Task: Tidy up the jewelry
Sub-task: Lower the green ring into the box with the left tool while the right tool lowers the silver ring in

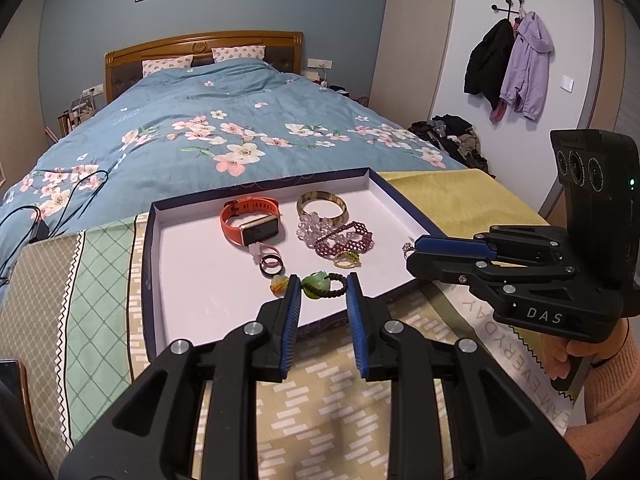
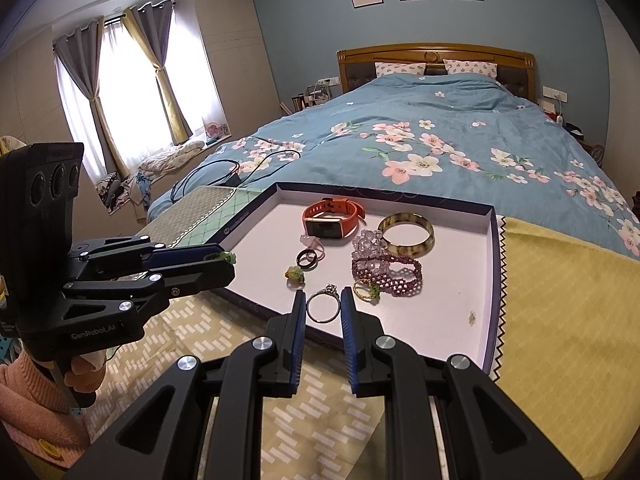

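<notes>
A shallow white tray [image 1: 188,264] with a dark rim sits on a patterned cloth. In it lie an orange watch [image 1: 250,220], a gold bangle [image 1: 322,205], a clear bead bracelet [image 1: 314,226], a purple beaded bracelet [image 1: 346,240], dark rings [image 1: 272,265] and a green-stone ring [image 1: 347,259]. My left gripper [image 1: 320,292] is open, its fingers either side of a green pendant bracelet [image 1: 318,282]. My right gripper [image 2: 323,308] is open around a silver ring [image 2: 322,306] standing at the tray's near edge. A small green charm [image 2: 295,274] lies beside it.
The tray [image 2: 492,280] lies at the foot of a bed [image 1: 224,128] with a blue floral duvet. Black cables [image 1: 48,208] trail at the left. A yellow cloth [image 2: 568,280] lies right of the tray. Coats [image 1: 512,68] hang on the right wall.
</notes>
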